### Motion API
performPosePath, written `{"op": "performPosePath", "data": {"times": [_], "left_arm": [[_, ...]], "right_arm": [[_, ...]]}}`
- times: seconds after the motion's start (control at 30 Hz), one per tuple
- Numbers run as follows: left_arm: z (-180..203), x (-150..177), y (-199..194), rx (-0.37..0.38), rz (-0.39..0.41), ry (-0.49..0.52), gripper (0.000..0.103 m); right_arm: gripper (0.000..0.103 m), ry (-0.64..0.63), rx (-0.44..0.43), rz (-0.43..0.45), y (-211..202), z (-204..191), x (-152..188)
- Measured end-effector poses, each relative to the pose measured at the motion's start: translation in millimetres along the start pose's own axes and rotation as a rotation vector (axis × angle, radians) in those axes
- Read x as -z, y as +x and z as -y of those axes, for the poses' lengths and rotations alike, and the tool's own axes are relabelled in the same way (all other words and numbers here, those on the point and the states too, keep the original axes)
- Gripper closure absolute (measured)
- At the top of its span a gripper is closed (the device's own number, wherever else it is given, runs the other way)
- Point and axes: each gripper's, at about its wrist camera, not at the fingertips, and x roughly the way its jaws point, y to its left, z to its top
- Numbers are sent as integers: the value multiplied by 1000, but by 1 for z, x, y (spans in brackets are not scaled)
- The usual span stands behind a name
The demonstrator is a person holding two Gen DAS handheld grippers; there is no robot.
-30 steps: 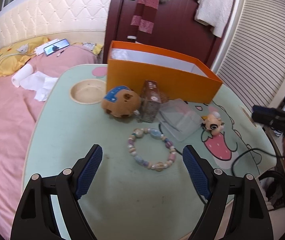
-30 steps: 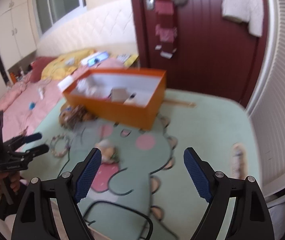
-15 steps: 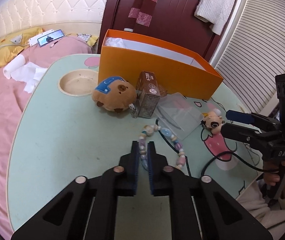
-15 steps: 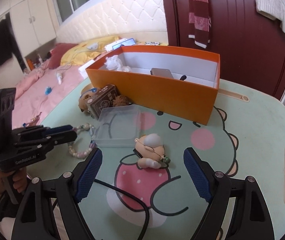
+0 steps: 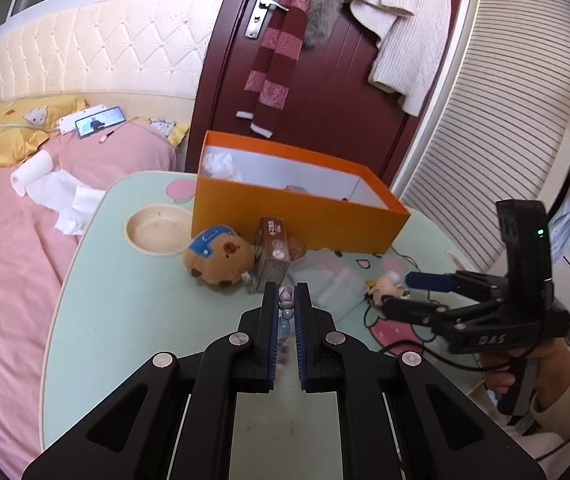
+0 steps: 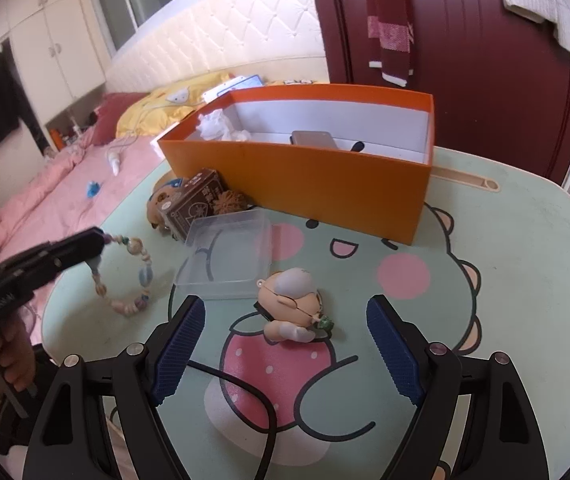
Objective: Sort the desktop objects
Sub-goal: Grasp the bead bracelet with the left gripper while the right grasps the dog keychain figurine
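My left gripper [image 5: 285,308] is shut on the bead bracelet [image 5: 285,314] and holds it lifted above the green table; in the right wrist view the bracelet [image 6: 133,276] hangs from the left gripper [image 6: 99,240]. My right gripper [image 6: 285,344] is open, low over the table, with the small old-man figurine [image 6: 291,306] lying between its fingers just ahead. The right gripper [image 5: 409,292] shows in the left wrist view beside the figurine [image 5: 385,286]. An open orange box [image 5: 297,208] stands at the back.
A capybara plush [image 5: 219,258], a small brown box [image 5: 273,252] and a clear plastic lid [image 6: 227,256] lie in front of the orange box [image 6: 305,176]. A cup recess [image 5: 157,230] is at the table's left. A black cable [image 6: 245,392] crosses the front. A pink bed lies left.
My left gripper closed on the bracelet and lifted it off the table. My right gripper swung in and came down around the figurine, still open.
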Motion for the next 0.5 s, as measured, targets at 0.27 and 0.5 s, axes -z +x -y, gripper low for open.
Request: {"op": "performPosePath", "data": {"times": [0.27,0.5], "left_arm": [[7,-7,-6,20,28,14,95],[14,-26,-8,48,55,19,95]], "right_arm": [[62,-22,24,-41,21,-2,-5],[62,46,-19,-5,8,9,-8]]}}
